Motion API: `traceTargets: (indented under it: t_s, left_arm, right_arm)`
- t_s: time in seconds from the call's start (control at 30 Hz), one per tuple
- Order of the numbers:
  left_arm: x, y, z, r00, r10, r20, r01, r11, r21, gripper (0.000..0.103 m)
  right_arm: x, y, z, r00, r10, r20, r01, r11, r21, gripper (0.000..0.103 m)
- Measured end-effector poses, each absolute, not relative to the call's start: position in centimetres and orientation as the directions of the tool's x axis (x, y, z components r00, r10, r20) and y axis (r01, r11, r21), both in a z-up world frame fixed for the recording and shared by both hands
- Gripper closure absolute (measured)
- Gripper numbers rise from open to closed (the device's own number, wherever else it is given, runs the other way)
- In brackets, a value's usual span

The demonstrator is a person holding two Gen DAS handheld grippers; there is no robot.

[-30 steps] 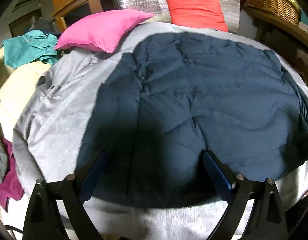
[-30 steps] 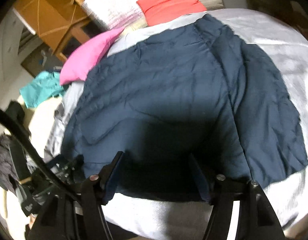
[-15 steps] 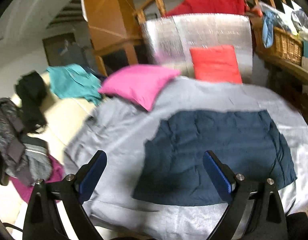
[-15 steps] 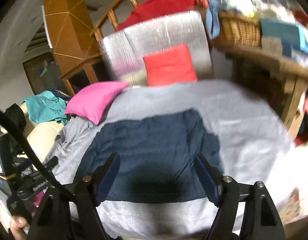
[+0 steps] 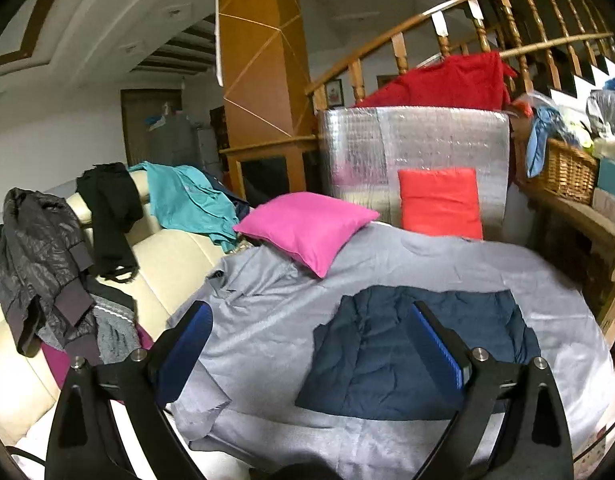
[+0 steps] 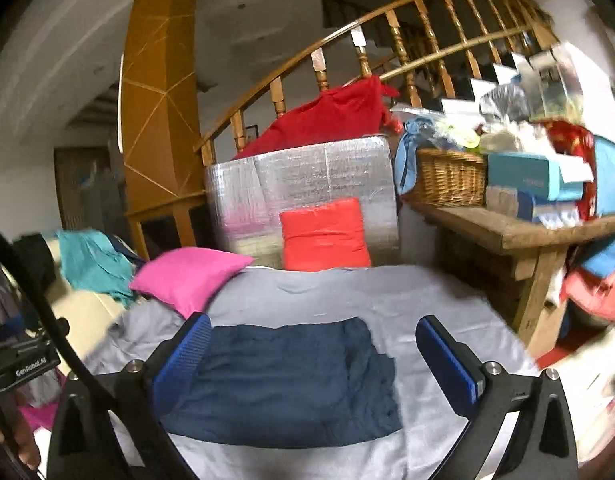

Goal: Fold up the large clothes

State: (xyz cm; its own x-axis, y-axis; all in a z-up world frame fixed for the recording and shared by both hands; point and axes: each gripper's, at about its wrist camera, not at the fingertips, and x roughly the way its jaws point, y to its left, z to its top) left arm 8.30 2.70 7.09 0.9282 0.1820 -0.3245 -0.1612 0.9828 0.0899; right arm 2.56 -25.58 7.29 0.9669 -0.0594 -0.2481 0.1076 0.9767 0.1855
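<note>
A dark navy padded garment [image 5: 419, 352] lies folded into a flat rectangle on the grey sheet [image 5: 267, 320] of the bed; the right wrist view shows this garment [image 6: 283, 384] too. My left gripper [image 5: 311, 340] hangs open well above and short of it, nothing between its blue pads. High over the near edge of the garment, my right gripper [image 6: 313, 356] has its jaws still opening wide, and they are empty.
A pink pillow [image 5: 307, 228] and a red cushion [image 5: 439, 202] sit at the head of the bed before a silver foil panel [image 5: 411, 148]. Clothes drape a cream sofa [image 5: 167, 256] at left. A wooden bench [image 6: 547, 236] with a wicker basket [image 6: 447, 180] stands at right.
Both grippers have risen and pulled back from the navy garment, now pointing more level. The garment looks smaller and lies let go on the sheet. The right jaws have spread wider.
</note>
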Motion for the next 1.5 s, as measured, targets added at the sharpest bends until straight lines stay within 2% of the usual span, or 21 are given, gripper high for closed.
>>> traceTargets:
  t_s: [0.1, 0.37, 0.53, 0.9, 1.5]
  left_arm:
    - [7.3, 3.0, 7.9, 0.935, 0.203, -0.291, -0.182, 0.978, 0.097, 0.006]
    - [5.7, 3.7, 8.9, 0.939, 0.199, -0.279, -0.193, 0.98, 0.048, 0.006]
    - [4.8, 3.8, 8.5, 0.94, 0.189, -0.285, -0.185, 0.982, 0.041, 0.006]
    - [3.4, 2.8, 8.0, 0.944, 0.185, -0.272, -0.171, 0.982, 0.074, 0.005]
    - [2.8, 1.4, 8.8, 0.952, 0.173, -0.254, -0.149, 0.982, 0.111, 0.005]
  right_arm:
    - [3.2, -25.8, 7.3, 0.955, 0.024, -0.297, 0.05, 0.97, 0.239, 0.0]
    - [4.3, -22.4, 5.5, 0.898, -0.043, -0.437, 0.1, 0.989, 0.107, 0.0]
    - [3.4, -20.6, 3.4, 0.867, -0.043, -0.496, 0.113, 0.987, 0.111, 0.0]
    - [1.0, -20.2, 4.2, 0.891, -0.055, -0.451, 0.112, 0.989, 0.099, 0.0]
    - [0.8, -21.3, 4.3, 0.884, -0.035, -0.467, 0.111, 0.984, 0.136, 0.0]
